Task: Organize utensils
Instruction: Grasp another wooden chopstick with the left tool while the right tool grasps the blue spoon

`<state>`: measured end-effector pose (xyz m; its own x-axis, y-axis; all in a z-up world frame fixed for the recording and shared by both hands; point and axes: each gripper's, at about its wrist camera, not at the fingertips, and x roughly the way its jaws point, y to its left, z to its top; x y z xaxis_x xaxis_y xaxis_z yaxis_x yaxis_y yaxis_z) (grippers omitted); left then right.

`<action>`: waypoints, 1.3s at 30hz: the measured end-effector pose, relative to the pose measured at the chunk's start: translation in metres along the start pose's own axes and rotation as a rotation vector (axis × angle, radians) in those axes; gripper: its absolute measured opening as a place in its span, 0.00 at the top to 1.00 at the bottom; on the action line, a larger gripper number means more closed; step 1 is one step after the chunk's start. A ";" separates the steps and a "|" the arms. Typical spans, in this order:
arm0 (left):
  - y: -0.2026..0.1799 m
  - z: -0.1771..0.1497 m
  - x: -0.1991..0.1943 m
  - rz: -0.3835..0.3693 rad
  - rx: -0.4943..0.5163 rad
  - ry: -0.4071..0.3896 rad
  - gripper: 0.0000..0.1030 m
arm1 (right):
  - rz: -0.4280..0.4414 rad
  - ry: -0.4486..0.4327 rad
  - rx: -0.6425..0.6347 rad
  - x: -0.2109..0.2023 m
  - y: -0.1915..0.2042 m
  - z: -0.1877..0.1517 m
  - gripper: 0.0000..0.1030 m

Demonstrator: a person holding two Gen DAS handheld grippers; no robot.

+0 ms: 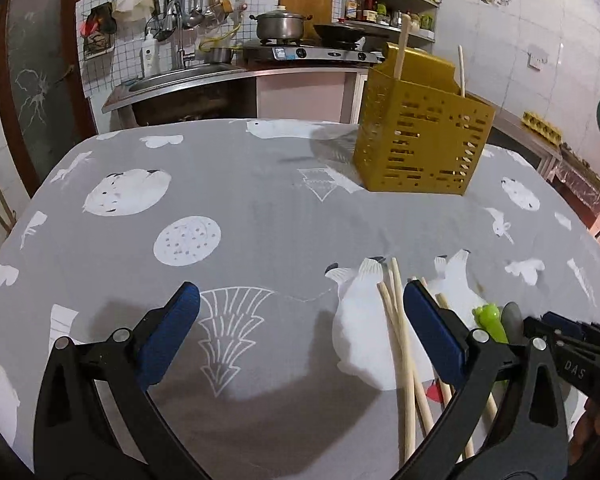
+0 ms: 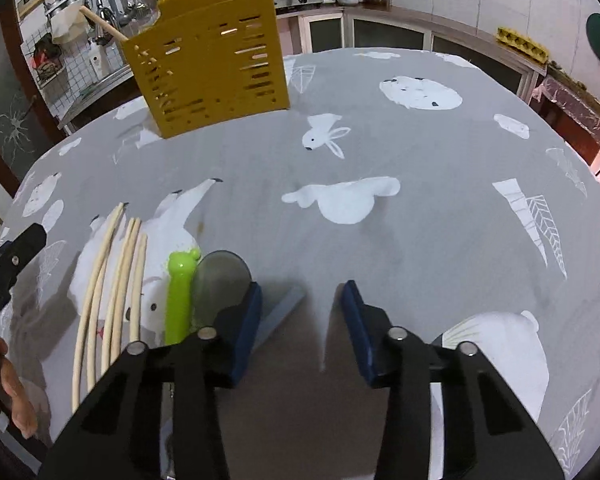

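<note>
Several pale wooden chopsticks (image 1: 398,320) lie side by side on the grey printed cloth (image 1: 260,208). My left gripper (image 1: 300,320) hangs open low over the cloth, and the chopsticks sit just inside and under its right finger. Beside them lie a green frog-topped utensil (image 2: 179,296) and a grey spoon (image 2: 222,276). My right gripper (image 2: 300,316) is open with only cloth between its pads, its left finger at the spoon's edge. A yellow slotted utensil holder (image 1: 424,140) stands upright at the far side with two chopsticks (image 1: 400,52) in it.
A counter with a sink (image 1: 180,76) and a stove with a pot (image 1: 280,26) runs behind the table. The table's right edge faces low cabinets (image 2: 380,32). A person's hand (image 2: 16,392) shows at the left of the right wrist view.
</note>
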<state>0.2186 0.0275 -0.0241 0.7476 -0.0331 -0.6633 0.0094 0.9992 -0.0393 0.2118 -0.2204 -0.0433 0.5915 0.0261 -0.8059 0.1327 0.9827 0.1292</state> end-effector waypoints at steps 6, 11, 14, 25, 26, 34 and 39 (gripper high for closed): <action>-0.008 -0.001 0.005 0.004 0.018 0.019 0.05 | 0.038 0.011 0.040 0.004 -0.004 0.009 0.86; -0.011 -0.002 0.012 -0.009 0.015 0.061 0.05 | 0.075 0.006 0.048 0.006 -0.010 0.014 0.87; -0.013 -0.002 0.015 -0.012 0.015 0.069 0.05 | 0.055 -0.009 0.005 0.005 -0.007 0.019 0.87; -0.029 0.001 0.038 -0.059 0.034 0.162 0.16 | 0.010 -0.037 -0.080 0.024 -0.010 0.067 0.91; -0.031 0.001 0.042 -0.066 0.034 0.174 0.20 | 0.011 -0.040 -0.085 0.025 -0.010 0.069 0.91; -0.041 0.008 0.063 -0.087 0.031 0.210 0.42 | 0.025 -0.060 -0.085 0.026 -0.007 0.071 0.91; -0.041 0.019 0.072 -0.115 0.020 0.229 0.71 | 0.035 -0.081 -0.084 0.024 -0.006 0.070 0.92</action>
<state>0.2845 -0.0156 -0.0558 0.5713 -0.1489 -0.8071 0.1005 0.9887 -0.1112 0.2813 -0.2383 -0.0231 0.6575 0.0491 -0.7518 0.0458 0.9934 0.1050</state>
